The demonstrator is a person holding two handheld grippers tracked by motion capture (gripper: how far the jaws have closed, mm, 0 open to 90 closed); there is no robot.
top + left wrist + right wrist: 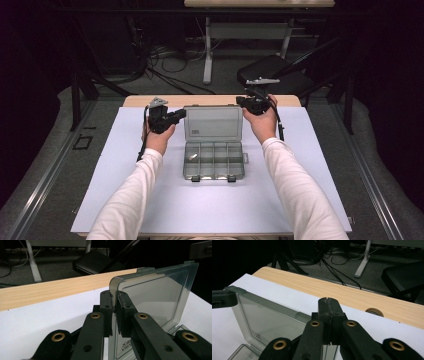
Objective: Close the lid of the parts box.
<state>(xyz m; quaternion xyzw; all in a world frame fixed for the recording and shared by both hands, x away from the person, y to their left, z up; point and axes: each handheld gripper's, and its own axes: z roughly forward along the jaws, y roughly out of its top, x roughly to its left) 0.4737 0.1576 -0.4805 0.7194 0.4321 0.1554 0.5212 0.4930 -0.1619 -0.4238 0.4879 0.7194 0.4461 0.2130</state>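
Note:
A clear grey plastic organiser box (214, 167) lies open in the middle of the white mat, its lid (213, 122) standing up at the back. A small pale piece (192, 157) lies in a left compartment. My left gripper (181, 114) is shut on the lid's left edge; in the left gripper view its jaws (114, 300) pinch the lid (155, 295) rim between them. My right gripper (241, 101) is at the lid's upper right corner. In the right gripper view its jaws (328, 305) are pressed together, with the lid (269, 320) edge running in between them.
The white mat (210, 210) covers most of a wooden table (210, 100), whose bare strip shows at the back. A round hole (374, 312) sits in that strip. A black chair (270, 70), desk legs and floor cables lie beyond the table.

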